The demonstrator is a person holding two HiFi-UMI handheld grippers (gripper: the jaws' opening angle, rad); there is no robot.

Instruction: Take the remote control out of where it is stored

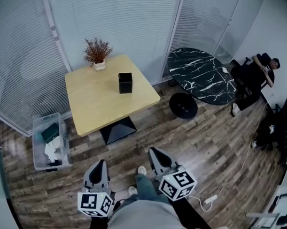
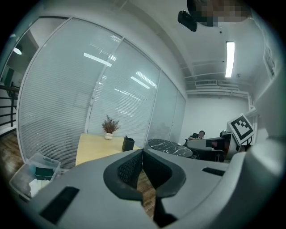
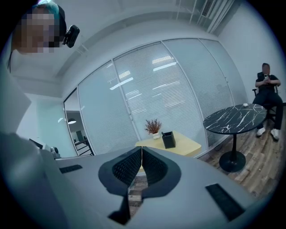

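Head view: black holder (image 1: 125, 82) on the wooden surface (image 1: 87, 109), well ahead; left gripper view: left hand-held gripper (image 2: 142, 156) jaws together, empty; right gripper view: right hand-held gripper (image 3: 141, 154) likewise; a dark tip (probably the remote control (image 3: 164, 133)) juts from the holder; likely light, rigid, slick; pinch its top end.

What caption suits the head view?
Shut and empty, left gripper and right gripper face a wooden table bearing a black box and potted plant.
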